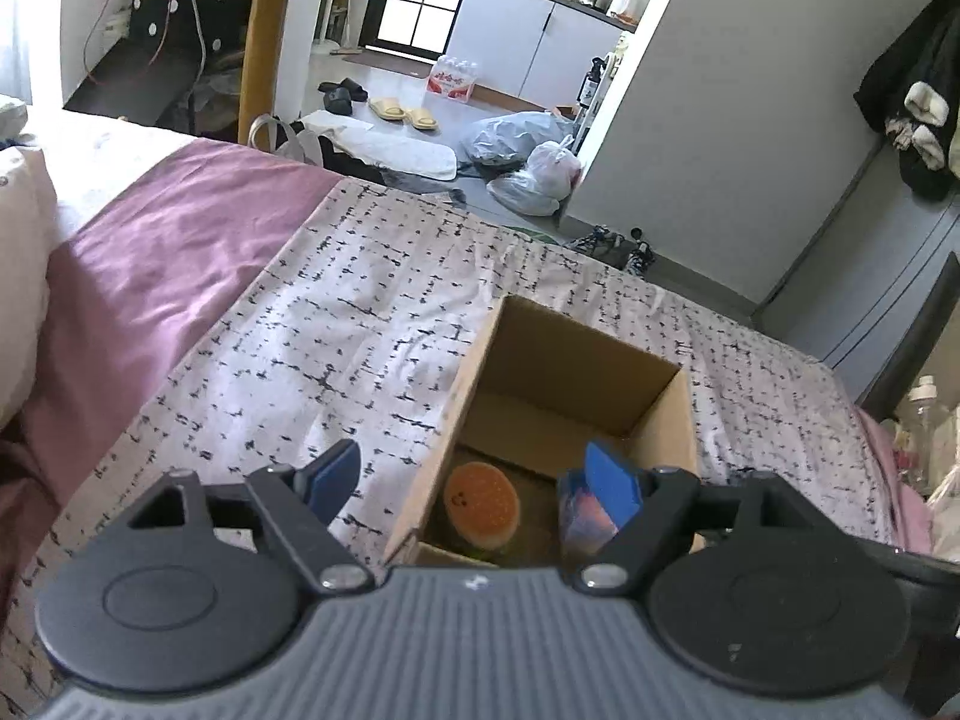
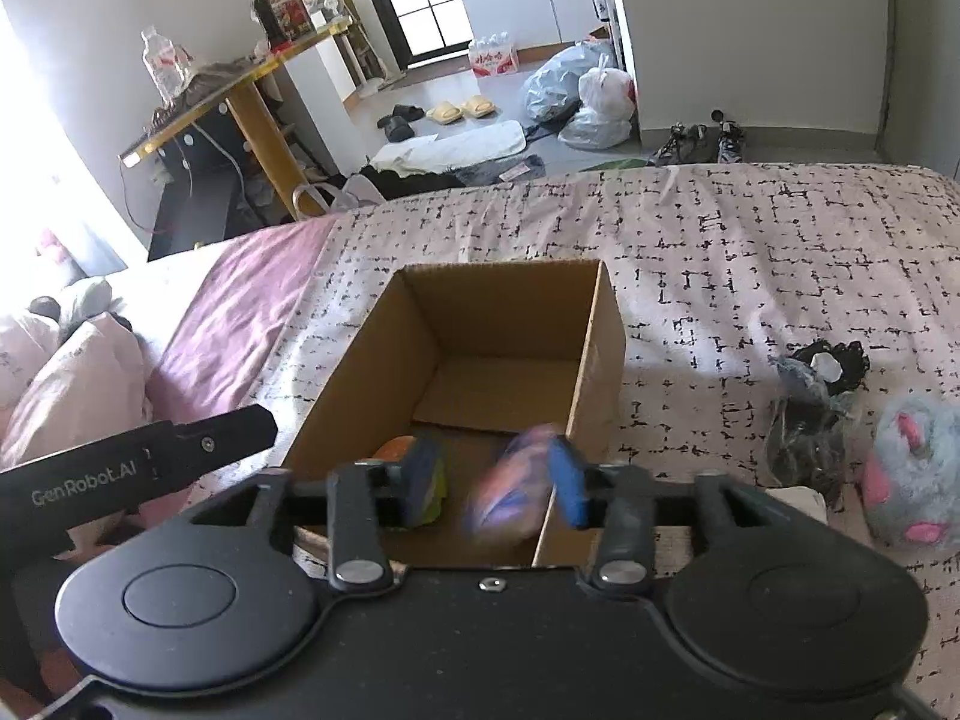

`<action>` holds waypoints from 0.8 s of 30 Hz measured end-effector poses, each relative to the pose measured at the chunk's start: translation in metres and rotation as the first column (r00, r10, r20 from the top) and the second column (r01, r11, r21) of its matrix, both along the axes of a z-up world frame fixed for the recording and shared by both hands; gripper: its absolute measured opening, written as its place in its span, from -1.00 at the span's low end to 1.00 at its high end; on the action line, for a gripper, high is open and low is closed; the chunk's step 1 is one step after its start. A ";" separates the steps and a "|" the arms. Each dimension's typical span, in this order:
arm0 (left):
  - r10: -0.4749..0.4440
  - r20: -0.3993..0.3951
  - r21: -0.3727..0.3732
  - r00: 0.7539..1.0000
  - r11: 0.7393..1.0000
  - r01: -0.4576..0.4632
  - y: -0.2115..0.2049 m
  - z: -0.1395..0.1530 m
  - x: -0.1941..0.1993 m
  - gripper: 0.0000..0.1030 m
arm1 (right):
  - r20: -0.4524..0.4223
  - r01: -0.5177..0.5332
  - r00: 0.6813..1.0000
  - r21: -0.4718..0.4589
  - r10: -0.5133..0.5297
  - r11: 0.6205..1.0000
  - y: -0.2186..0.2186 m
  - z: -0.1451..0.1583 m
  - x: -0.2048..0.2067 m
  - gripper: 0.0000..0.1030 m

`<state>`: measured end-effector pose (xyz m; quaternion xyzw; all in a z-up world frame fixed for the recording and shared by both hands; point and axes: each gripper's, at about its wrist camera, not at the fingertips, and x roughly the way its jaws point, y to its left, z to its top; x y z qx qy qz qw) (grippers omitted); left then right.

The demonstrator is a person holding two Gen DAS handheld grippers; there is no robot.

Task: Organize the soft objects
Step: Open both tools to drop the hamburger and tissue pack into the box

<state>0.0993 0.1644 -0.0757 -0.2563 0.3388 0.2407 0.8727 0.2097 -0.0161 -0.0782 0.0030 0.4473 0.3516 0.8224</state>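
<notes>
An open cardboard box (image 1: 606, 348) (image 2: 504, 288) stands on the patterned bed cover. Inside lie an orange round burger-like plush (image 1: 481, 503) (image 2: 393, 450) and a blue-pink soft toy (image 1: 583, 513) (image 2: 510, 495), which is blurred in the right wrist view. My left gripper (image 1: 474, 480) is open above the box's near left edge and holds nothing. My right gripper (image 2: 495, 480) is open over the box's near side, the blurred toy between its fingers and apart from the left pad. A grey-pink fluffy plush (image 2: 915, 474) and a black bagged item (image 2: 810, 414) lie right of the box.
The bed has a purple sheet (image 1: 156, 276) and pillows (image 2: 66, 384) at the left. The left gripper's body (image 2: 132, 468) shows left of the box. Beyond the bed's end are a yellow table (image 1: 264, 30), slippers (image 1: 402, 111) and plastic bags (image 1: 528, 162) on the floor.
</notes>
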 end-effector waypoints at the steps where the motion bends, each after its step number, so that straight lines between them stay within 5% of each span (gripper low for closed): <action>1: 0.002 0.000 -0.001 1.000 1.000 -0.002 -0.001 0.001 0.000 0.57 | -0.001 0.005 1.000 0.006 -0.005 1.000 -0.004 0.002 -0.001 -0.05; 10: 0.000 0.030 -0.017 1.000 1.000 0.001 -0.018 0.016 -0.003 0.58 | 0.032 0.022 0.999 -0.002 -0.022 1.000 -0.043 0.017 -0.014 0.39; 15: -0.039 0.104 -0.033 0.994 0.999 0.042 -0.035 0.028 -0.009 1.00 | 0.102 -0.010 0.995 0.034 0.006 0.999 -0.076 0.023 -0.024 0.84; 24: -0.161 0.145 -0.034 0.976 0.985 0.168 -0.077 0.034 -0.015 1.00 | 0.116 0.060 0.991 0.073 -0.068 0.996 -0.141 0.019 -0.028 0.89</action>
